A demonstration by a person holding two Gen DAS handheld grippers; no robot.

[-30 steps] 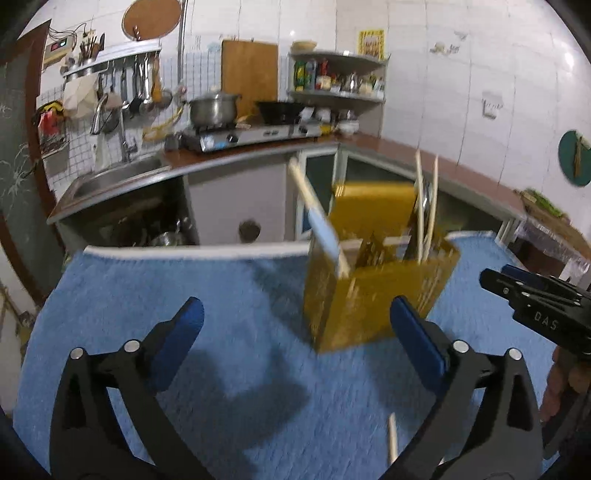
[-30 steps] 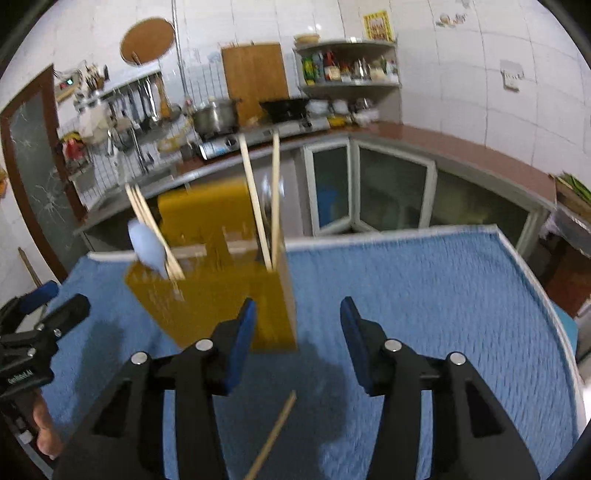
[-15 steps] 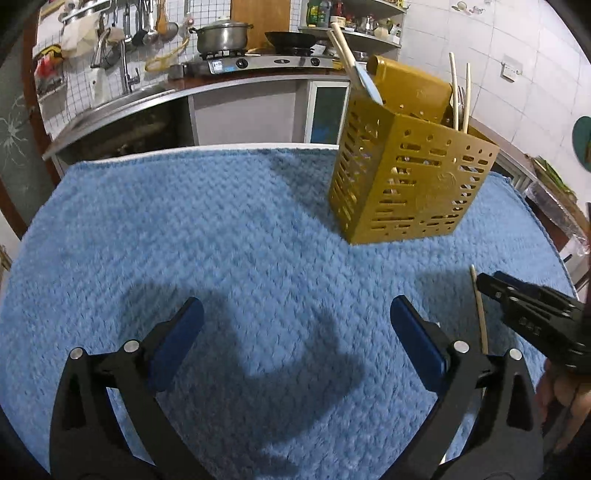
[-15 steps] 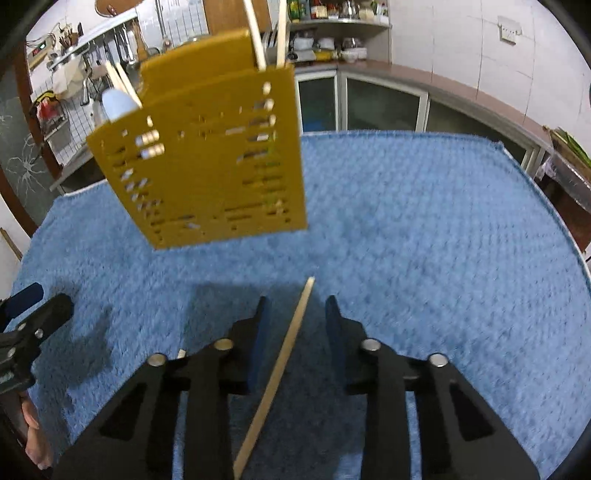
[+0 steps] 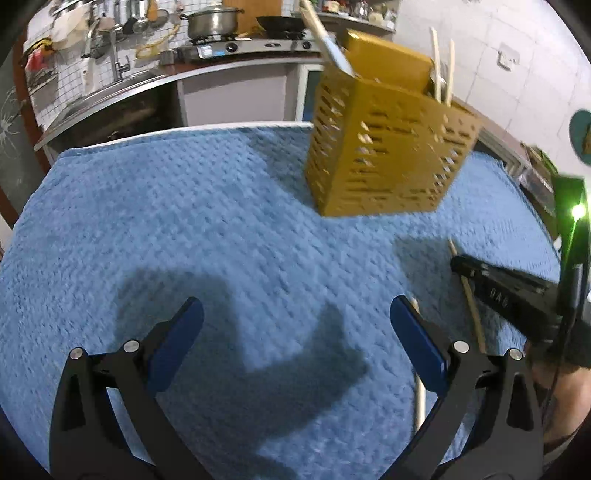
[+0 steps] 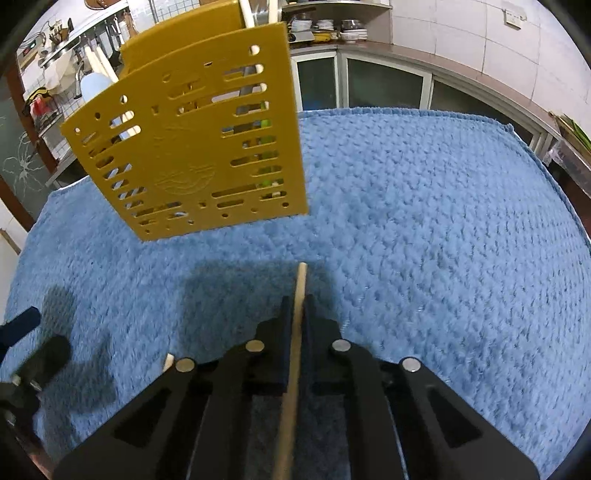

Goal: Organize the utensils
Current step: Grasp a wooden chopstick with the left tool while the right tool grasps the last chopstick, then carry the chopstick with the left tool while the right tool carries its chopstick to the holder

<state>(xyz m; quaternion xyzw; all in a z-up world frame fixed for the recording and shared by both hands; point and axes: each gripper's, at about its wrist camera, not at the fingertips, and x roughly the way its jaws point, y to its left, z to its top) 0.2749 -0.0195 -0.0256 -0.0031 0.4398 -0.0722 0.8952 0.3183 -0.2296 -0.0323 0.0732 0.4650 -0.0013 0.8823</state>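
Observation:
A yellow slotted utensil holder stands on the blue towel; it also shows in the right wrist view. Chopsticks and a spatula stand in it. My right gripper is shut on a wooden chopstick that lies on the towel in front of the holder; the chopstick also shows in the left wrist view. A second chopstick lies beside my left gripper's right finger. My left gripper is open and empty above the towel.
A kitchen counter with a sink, a stove with a pot and shelves runs behind the table. The towel's far edge borders cabinets. The left gripper shows at the left edge of the right wrist view.
My right gripper came down and shut on the chopstick lying on the towel. Both views moved lower and closer to the holder. My left gripper stayed open.

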